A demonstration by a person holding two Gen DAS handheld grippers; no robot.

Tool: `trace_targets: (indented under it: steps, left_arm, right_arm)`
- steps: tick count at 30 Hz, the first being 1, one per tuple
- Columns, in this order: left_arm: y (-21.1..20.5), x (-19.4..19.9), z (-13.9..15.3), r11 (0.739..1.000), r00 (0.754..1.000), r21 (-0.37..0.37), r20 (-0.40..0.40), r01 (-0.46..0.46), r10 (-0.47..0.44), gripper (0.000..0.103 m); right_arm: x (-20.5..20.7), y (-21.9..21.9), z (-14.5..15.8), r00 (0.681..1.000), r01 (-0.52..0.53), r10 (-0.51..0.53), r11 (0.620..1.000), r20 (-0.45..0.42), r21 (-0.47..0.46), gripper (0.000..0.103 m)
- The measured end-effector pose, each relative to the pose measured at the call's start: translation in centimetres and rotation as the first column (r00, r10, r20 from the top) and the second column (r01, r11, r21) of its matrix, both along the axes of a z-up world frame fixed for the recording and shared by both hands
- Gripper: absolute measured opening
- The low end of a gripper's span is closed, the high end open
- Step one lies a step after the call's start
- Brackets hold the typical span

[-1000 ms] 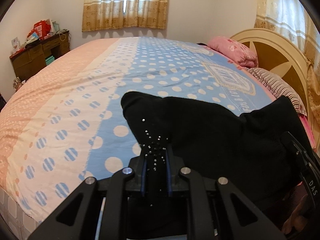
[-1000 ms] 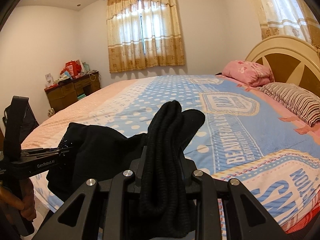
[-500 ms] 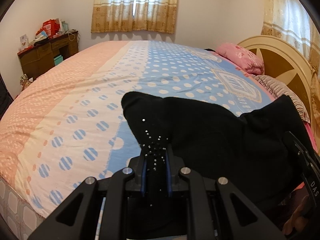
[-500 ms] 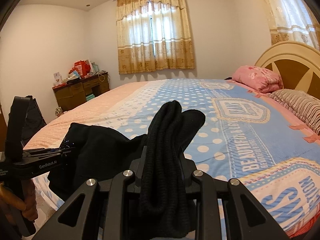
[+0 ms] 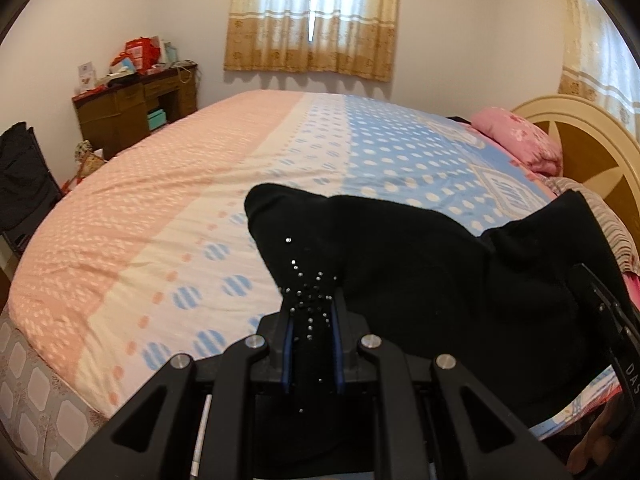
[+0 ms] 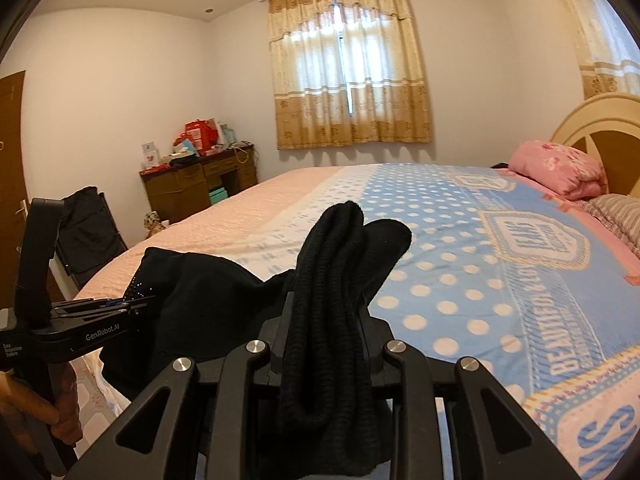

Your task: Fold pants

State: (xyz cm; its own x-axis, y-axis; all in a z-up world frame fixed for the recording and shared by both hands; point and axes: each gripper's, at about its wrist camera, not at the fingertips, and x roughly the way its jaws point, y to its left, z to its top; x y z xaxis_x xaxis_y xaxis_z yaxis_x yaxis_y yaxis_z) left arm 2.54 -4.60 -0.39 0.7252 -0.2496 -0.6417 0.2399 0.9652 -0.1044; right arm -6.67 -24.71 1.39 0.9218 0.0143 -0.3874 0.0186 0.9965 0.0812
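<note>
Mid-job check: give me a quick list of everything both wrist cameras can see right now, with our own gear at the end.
pants: one, black with small shiny studs, held up between both grippers over the near edge of the bed
bed: one, cover in pink, cream and blue with dots, fills mid-frame
pink pillow: one, at the head of the bed
striped pillow: one, brownish stripes, beside the pink one
headboard: one, cream and brown, far right
desk: one, dark wood, red and white clutter on top, by the far wall
curtains: yellow-beige, on the far window
left gripper: black, shut on the pants
right gripper: black, shut on bunched pants
hand: one, gripping the left tool's handle
</note>
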Motion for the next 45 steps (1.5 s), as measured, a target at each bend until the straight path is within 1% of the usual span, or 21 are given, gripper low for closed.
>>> trace_targets:
  steps: [12,16,24,32,36,42,45]
  left_arm:
    - [3.0,1.8,0.6,0.997,0.997,-0.004,0.014,-0.081,0.081,0.016]
    - [3.8,2.5,0.7,0.995,0.995,0.003,0.022,-0.1,0.1,0.016]
    - [5.4,4.6,1.2,0.99,0.989,0.02,0.043,-0.141,0.14,0.016]
    - [6.1,7.5,0.7,0.984,0.985,0.042,0.029,-0.173,0.172,0.016]
    - [6.2,8.7,0.6,0.979,0.981,0.065,0.033,-0.194,0.192,0.016]
    - [8.4,10.7,0.6,0.964,0.967,0.075,0.032,-0.255,0.253,0.016]
    - [9.2,11.1,0.5,0.954,0.958,0.094,0.039,-0.286,0.283,0.016]
  right_arm:
    - [3.0,2.6,0.4,0.997,-0.076,0.076,0.997,0.004,0.006,0.025]
    - [4.6,3.2,0.5,0.995,-0.097,0.097,0.995,0.006,0.011,0.025]
    - [8.5,4.4,0.6,0.992,-0.13,0.13,0.99,0.01,0.051,0.025]
    - [12.8,4.9,-0.4,0.987,-0.156,0.158,0.983,-0.017,0.093,0.025]
    - [15.1,5.7,-0.9,0.983,-0.181,0.185,0.975,-0.021,0.13,0.025]
    - [18.7,7.8,-1.9,0.971,-0.228,0.237,0.957,-0.032,0.179,0.025]
    - [20.3,8.7,-2.6,0.966,-0.243,0.256,0.95,-0.041,0.198,0.025]
